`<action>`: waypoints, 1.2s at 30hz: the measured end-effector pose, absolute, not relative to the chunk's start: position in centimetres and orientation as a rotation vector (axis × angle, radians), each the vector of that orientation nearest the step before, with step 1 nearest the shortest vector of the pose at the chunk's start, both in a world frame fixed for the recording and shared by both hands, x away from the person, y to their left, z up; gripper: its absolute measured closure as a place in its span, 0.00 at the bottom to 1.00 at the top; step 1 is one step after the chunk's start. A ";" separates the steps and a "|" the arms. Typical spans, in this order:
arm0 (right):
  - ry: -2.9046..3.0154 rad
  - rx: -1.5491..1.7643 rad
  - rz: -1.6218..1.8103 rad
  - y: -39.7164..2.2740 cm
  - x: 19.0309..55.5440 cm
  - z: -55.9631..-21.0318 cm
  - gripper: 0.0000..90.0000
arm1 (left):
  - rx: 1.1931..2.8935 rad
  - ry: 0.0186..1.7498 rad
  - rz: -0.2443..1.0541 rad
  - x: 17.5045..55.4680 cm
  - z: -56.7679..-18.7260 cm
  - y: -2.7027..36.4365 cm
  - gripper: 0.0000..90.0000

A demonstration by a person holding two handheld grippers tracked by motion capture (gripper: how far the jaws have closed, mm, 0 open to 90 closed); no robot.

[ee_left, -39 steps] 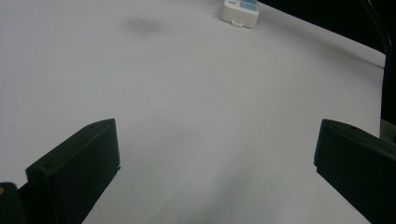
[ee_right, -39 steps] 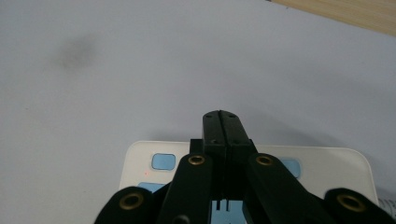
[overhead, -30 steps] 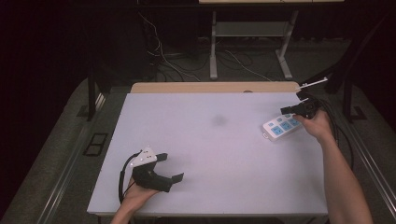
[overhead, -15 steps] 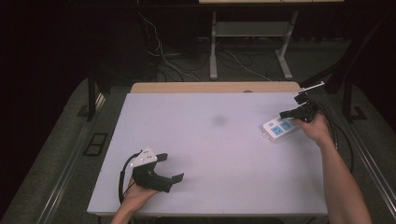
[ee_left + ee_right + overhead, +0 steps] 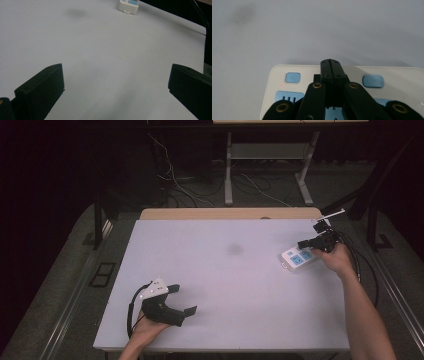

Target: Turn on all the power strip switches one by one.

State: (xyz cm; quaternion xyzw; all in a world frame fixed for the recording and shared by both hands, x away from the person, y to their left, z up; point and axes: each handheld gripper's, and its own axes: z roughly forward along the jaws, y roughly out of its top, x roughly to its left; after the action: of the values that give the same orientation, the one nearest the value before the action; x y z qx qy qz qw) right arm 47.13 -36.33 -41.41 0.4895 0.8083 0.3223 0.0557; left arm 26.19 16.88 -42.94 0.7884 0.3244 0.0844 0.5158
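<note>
Looked across the pale table [image 5: 107, 62] between two black fingers [image 5: 42, 87] set wide apart; white power strip [image 5: 128, 5] lay far off at its top edge.

The right gripper [image 5: 303, 243] has crept a little toward the left end of the power strip [image 5: 299, 258] on the table's far right, its closed jaws now over the strip's top, and the strip sits slightly more turned than a moment ago.
</note>
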 end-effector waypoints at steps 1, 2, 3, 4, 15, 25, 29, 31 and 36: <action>2.456 1.478 0.967 -36.2 47.1 -41.4 1.00 | 1.894 0.779 0.202 26.2 -43.0 16.9 0.00; 2.456 1.472 0.964 -36.2 47.1 -41.4 1.00 | 1.894 0.779 0.202 26.2 -43.0 16.9 0.00; 2.456 1.473 0.958 -36.1 47.0 -41.3 1.00 | 1.895 0.778 0.202 26.2 -43.0 16.9 0.00; 2.455 1.472 0.956 -36.1 47.0 -41.3 1.00 | 1.896 0.778 0.202 26.2 -43.0 16.9 0.00; 2.431 1.482 1.001 -36.5 46.8 -41.7 1.00 | 1.899 0.776 0.204 26.1 -43.0 16.8 0.00; 2.409 1.510 1.024 -36.6 46.7 -42.0 1.00 | 1.902 0.771 0.204 26.1 -43.0 16.6 0.00; 2.391 1.507 1.023 -36.5 46.5 -42.1 1.00 | 1.904 0.770 0.202 26.1 -43.0 16.6 0.00; 2.386 1.504 1.018 -36.4 46.4 -42.1 1.00 | 1.905 0.770 0.201 26.1 -43.0 16.5 0.00; 2.384 1.512 0.999 -36.2 46.4 -42.1 1.00 | 1.902 0.766 0.201 26.0 -43.0 16.4 0.00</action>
State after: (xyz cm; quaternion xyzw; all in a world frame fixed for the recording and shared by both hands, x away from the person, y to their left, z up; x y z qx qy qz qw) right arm 46.39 -36.25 -42.10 0.5034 0.7940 0.3328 0.0734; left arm 25.97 16.43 -42.99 0.7916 0.3186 0.0838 0.5145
